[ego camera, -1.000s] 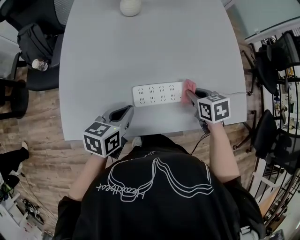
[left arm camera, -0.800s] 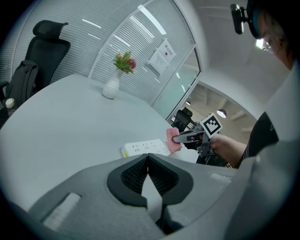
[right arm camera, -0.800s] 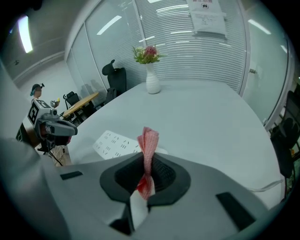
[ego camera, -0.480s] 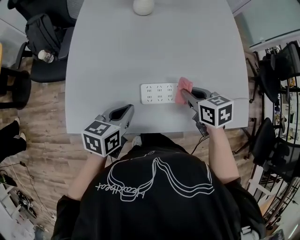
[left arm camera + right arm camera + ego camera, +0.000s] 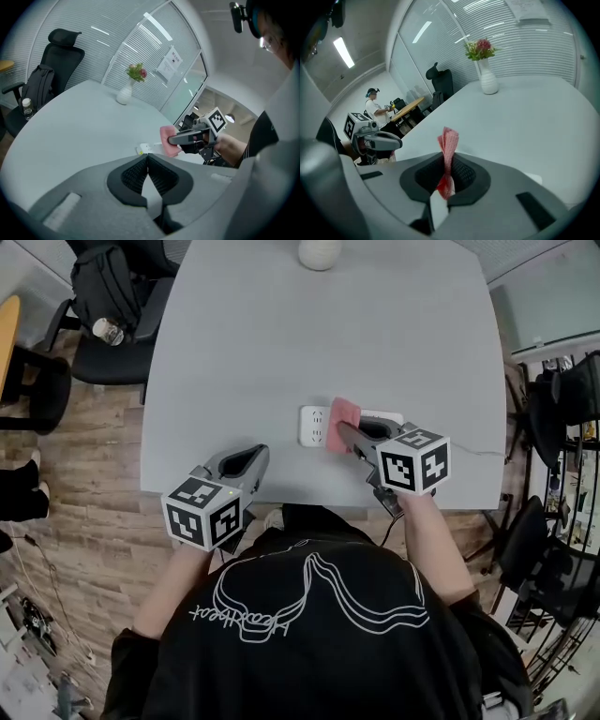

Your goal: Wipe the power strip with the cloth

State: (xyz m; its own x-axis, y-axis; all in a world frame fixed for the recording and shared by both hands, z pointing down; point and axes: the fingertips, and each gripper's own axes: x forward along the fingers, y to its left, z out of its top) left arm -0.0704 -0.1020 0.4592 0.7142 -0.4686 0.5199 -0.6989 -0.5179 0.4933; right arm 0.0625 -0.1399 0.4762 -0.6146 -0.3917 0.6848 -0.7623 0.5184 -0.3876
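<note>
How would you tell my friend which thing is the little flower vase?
Start at the big pale grey table and look to its far end, away from the person. There a small round white vase of pink flowers stands upright, alone. The flat white power strip and the pink cloth are low things at the near edge.

Table [image 5: 281, 352]: grey top, rounded corners, set on wood-plank floor [image 5: 94, 474].

Items laid directly on top:
- Power strip [image 5: 313, 426]: white, laid flat, long axis parallel to near edge, positioned near that edge, right of centre. Only left end and far right edge seen uncovered.
- Cable [image 5: 478, 452]: thin, white, routed from power strip toward right edge.
- Vase [image 5: 320, 252]: white, rounded, stood upright at far edge, well apart from power strip; flowers held in it.
</note>
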